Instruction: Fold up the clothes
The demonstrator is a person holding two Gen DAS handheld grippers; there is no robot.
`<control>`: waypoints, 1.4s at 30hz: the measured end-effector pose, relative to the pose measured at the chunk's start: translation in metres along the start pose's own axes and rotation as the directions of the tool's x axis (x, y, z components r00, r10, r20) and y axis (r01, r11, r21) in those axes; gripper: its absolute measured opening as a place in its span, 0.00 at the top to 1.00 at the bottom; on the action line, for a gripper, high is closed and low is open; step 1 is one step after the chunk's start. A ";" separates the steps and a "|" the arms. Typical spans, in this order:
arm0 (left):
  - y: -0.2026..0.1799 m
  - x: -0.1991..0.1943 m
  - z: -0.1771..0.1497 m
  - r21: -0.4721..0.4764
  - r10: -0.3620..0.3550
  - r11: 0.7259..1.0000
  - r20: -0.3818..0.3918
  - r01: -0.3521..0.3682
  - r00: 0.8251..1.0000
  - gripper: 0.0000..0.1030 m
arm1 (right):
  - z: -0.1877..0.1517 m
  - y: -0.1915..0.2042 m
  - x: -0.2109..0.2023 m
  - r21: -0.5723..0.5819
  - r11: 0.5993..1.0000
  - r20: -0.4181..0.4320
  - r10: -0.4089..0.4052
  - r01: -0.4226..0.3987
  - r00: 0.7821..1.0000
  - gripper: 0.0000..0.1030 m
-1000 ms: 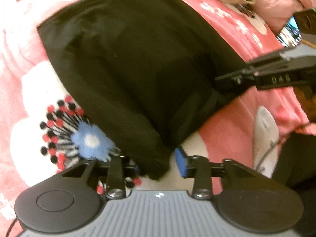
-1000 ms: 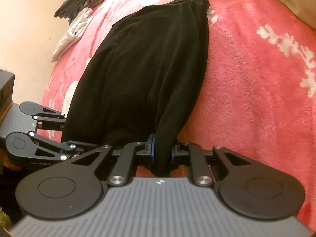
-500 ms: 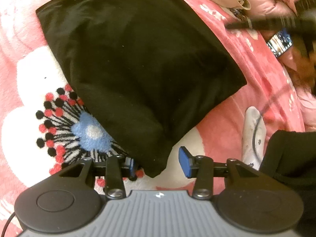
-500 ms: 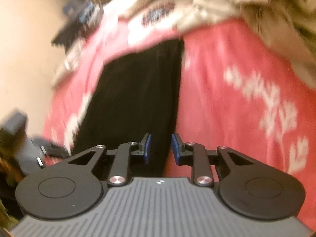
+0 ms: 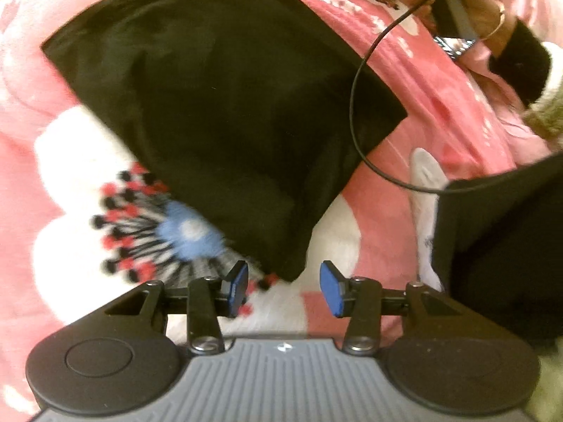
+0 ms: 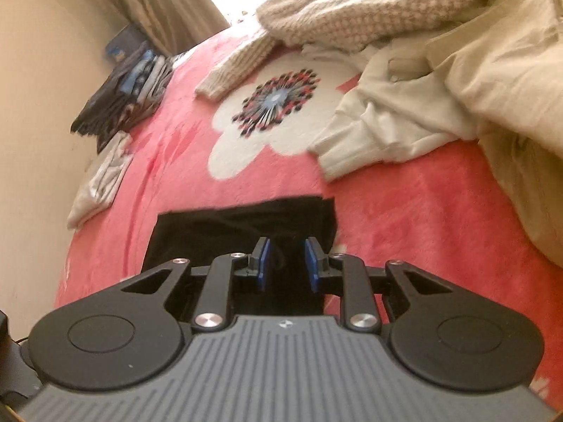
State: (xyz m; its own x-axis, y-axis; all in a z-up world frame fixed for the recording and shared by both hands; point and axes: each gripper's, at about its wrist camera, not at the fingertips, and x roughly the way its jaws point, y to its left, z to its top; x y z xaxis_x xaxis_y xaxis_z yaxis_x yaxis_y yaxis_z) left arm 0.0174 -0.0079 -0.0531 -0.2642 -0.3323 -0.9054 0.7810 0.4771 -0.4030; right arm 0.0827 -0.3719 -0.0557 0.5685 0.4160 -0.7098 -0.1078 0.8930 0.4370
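The blanket (image 6: pixel 404 218) is plush fleece — fuzzy, matt pink. The folded black garment (image 5: pixel 225 105) is smooth matt cloth. Far off, a knitted sweater (image 6: pixel 369 3) looks coarse and nubbly — the cream sweatshirt (image 6: pixel 397 116) below it softer, with ribbed cuffs.

Left wrist view: I see the black garment (image 5: pixel 225 105) cut off at the top edge, the flower print (image 5: pixel 169 232) blurred. Right wrist view: my gripper (image 6: pixel 286 263) hides the garment's near part; the far dark pile (image 6: pixel 130 95) is too blurred to identify.
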 end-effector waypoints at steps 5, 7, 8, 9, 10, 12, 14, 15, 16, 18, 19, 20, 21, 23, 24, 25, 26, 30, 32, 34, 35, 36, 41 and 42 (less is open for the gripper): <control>0.023 -0.045 0.028 0.002 0.012 1.000 0.033 -0.012 0.999 0.53 | 0.012 0.018 -0.029 -0.134 0.991 0.118 -0.002 0.018 0.993 0.82; 0.024 -0.045 0.055 0.033 0.058 0.998 0.056 -0.060 0.997 0.53 | 0.022 0.023 -0.037 -0.166 0.986 0.113 0.013 0.006 0.994 0.82; 0.023 -0.043 0.070 0.056 0.083 0.995 0.069 -0.087 0.994 0.53 | 0.026 0.025 -0.041 -0.182 0.983 0.110 0.020 0.000 0.994 0.82; 0.021 -0.041 0.085 0.080 0.108 0.990 0.083 -0.114 0.991 0.53 | 0.031 0.027 -0.044 -0.198 0.980 0.108 0.028 -0.006 0.994 0.82; 0.020 -0.038 0.099 0.100 0.127 0.985 0.105 -0.138 0.986 0.53 | 0.037 0.029 -0.047 -0.214 0.977 0.098 0.033 -0.012 0.995 0.82; 0.019 -0.027 0.121 0.120 0.138 0.980 0.179 -0.160 0.974 0.54 | 0.055 0.031 -0.041 -0.238 0.971 -0.027 0.018 -0.023 0.999 0.82; 0.026 -0.017 0.135 0.093 0.118 0.985 0.252 -0.145 0.961 0.55 | 0.063 0.030 -0.032 -0.266 0.963 -0.090 0.005 -0.029 0.996 0.82; 0.028 -0.012 0.137 0.077 0.110 0.988 0.284 -0.137 0.952 0.56 | 0.063 0.028 -0.027 -0.274 0.961 -0.105 0.012 -0.041 0.994 0.82; 0.030 -0.008 0.138 0.062 0.104 0.990 0.311 -0.130 0.945 0.57 | 0.064 0.027 -0.022 -0.282 0.958 -0.120 0.019 -0.053 0.993 0.82; 0.035 0.002 0.135 0.027 0.105 0.992 0.330 -0.120 0.938 0.57 | 0.058 0.022 -0.009 -0.300 0.951 -0.125 0.046 -0.082 0.991 0.82; 0.040 0.010 0.135 0.002 0.109 0.993 0.306 -0.115 0.946 0.58 | 0.049 0.023 -0.001 -0.330 0.940 -0.110 0.058 -0.092 0.992 0.82; 0.044 0.016 0.133 -0.020 0.109 0.994 0.291 -0.108 0.951 0.58 | 0.040 0.025 0.008 -0.372 0.922 -0.108 0.073 -0.109 0.991 0.82; 0.047 0.018 0.130 -0.032 0.101 0.995 0.295 -0.095 0.950 0.59 | 0.034 0.027 0.016 -0.401 0.906 -0.118 0.098 -0.137 0.988 0.82; 0.050 0.016 0.126 -0.046 0.091 0.996 0.303 -0.081 0.949 0.59 | 0.024 0.031 0.033 -0.445 0.873 -0.163 0.140 -0.199 0.977 0.82; 0.049 0.015 0.125 -0.043 0.090 0.996 0.299 -0.081 0.950 0.59 | 0.023 0.032 0.041 -0.452 0.866 -0.184 0.145 -0.215 0.972 0.82; 0.048 0.015 0.125 -0.031 0.091 0.996 0.293 -0.085 0.952 0.59 | 0.022 0.033 0.049 -0.459 0.857 -0.206 0.151 -0.232 0.967 0.82; 0.048 0.015 0.125 -0.019 0.091 0.996 0.288 -0.090 0.953 0.59 | 0.023 0.035 0.054 -0.461 0.852 -0.222 0.160 -0.248 0.962 0.82; 0.049 0.017 0.122 0.003 0.087 0.996 0.286 -0.092 0.954 0.59 | 0.033 0.038 0.068 -0.473 0.828 -0.254 0.199 -0.301 0.946 0.82; 0.050 0.018 0.120 0.012 0.083 0.996 0.294 -0.091 0.952 0.59 | 0.038 0.034 0.075 -0.444 0.831 -0.276 0.230 -0.336 0.933 0.82; 0.051 0.019 0.118 0.020 0.079 0.996 0.301 -0.089 0.950 0.59 | 0.042 0.031 0.082 -0.417 0.831 -0.298 0.259 -0.369 0.919 0.82; 0.051 0.019 0.117 0.021 0.075 0.996 0.304 -0.086 0.950 0.59 | 0.038 0.032 0.086 -0.423 0.824 -0.321 0.253 -0.377 0.913 0.82; 0.052 0.018 0.116 0.023 0.072 0.996 0.306 -0.083 0.949 0.59 | 0.033 0.033 0.090 -0.430 0.816 -0.342 0.248 -0.386 0.906 0.82; 0.059 0.016 0.113 -0.001 0.047 0.999 0.314 -0.049 0.948 0.59 | 0.016 0.039 0.076 -0.492 0.750 -0.346 0.298 -0.443 0.889 0.92; 0.061 0.015 0.113 -0.013 0.036 0.999 0.315 -0.034 0.948 0.59 | 0.013 0.040 0.072 -0.508 0.737 -0.342 0.304 -0.447 0.889 0.93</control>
State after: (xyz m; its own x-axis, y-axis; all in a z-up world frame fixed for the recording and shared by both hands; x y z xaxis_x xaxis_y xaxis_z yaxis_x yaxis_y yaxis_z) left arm 0.1252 -0.0758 -0.0765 -0.0438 -0.5540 -0.8314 0.7818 0.4990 -0.3738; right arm 0.1302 -0.3081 -0.0818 0.1943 0.7003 -0.6869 -0.7475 0.5591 0.3587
